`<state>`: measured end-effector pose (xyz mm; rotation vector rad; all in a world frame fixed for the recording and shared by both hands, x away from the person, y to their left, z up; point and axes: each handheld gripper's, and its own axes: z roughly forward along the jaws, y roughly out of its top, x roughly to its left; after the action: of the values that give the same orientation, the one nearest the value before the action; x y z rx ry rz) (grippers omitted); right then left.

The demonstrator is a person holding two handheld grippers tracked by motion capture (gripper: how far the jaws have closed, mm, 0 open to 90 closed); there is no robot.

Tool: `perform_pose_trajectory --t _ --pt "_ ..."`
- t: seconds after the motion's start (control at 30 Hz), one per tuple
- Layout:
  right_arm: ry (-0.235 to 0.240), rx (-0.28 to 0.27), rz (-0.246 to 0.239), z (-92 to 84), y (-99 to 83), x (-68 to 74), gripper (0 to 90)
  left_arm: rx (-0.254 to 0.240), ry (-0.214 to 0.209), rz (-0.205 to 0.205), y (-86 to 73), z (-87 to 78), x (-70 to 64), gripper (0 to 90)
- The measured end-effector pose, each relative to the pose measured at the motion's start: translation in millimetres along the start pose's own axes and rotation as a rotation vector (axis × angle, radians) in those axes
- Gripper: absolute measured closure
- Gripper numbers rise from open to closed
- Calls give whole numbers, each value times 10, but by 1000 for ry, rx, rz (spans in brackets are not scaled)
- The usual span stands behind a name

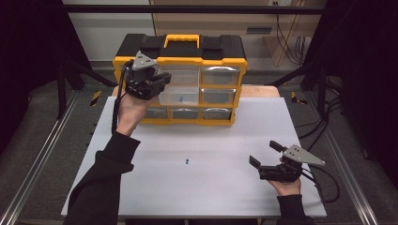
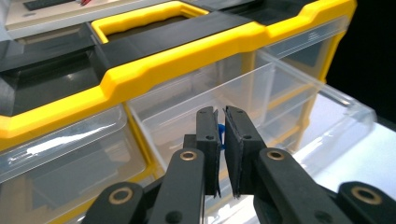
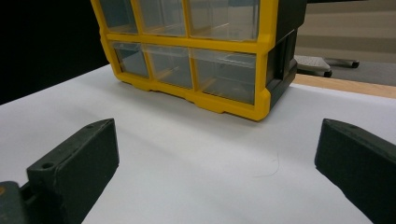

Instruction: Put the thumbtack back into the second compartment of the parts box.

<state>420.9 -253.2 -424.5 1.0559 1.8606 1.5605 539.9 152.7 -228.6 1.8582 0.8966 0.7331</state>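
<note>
small blue piece (image 2: pixel 220 133) pinched in left gripper (image 2: pixel 221 122), above open drawer (image 2: pixel 261 88) (clear)

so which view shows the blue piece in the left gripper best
The left gripper view: the blue piece sits pinched between the shut jaws of the left gripper, close up, over the open drawer. In the high view that gripper covers it. The right gripper view looks at the organiser's lower drawers.
</note>
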Motion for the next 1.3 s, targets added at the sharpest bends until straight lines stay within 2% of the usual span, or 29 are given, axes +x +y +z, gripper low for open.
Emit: perform_pose_trajectory --t 0.2,0.3,0.37,0.43,0.47,0.53,0.57,0.67,0.73,0.83,1.03,1.1,1.2,1.3 --pt "-1 2 6 -5 1 2 6 41 17 15 -25 74 30 825" --pt "0 -2 9 -4 3 4 6 42 22 14 -25 96 16 800" --pt "3 11 -8 -21 1 -12 6 29 26 3 -22 100 13 776" --pt "-2 7 0 -22 5 -6 5 1 19 10 -11 88 26 730" --pt "-2 7 -1 -22 5 -8 6 12 27 1 -12 46 25 706" --pt "4 -6 29 -20 12 11 6 -22 34 -7 -8 -15 20 626" --pt "6 -7 26 -20 12 8 6 -33 31 -6 -7 -57 26 599" --pt "-1 -3 14 -21 9 -1 6 -73 18 -12 -21 -196 49 519" --pt "-1 -3 18 -20 9 3 6 -114 -1 -38 -53 -282 59 447" --pt "-4 4 9 -20 6 -4 5 -138 -22 -45 -116 -392 75 359" --pt "-2 2 12 -22 7 -2 6 -140 -38 -40 -273 -524 47 189" --pt "-2 2 11 -23 7 -3 6 -129 -43 -24 -327 -562 35 135" --pt "-1 3 11 -23 8 -4 6 -151 -52 -34 -403 -608 -1 98" --pt "-2 -1 6 -27 8 -6 6 -166 -60 -22 -508 -631 -35 75"
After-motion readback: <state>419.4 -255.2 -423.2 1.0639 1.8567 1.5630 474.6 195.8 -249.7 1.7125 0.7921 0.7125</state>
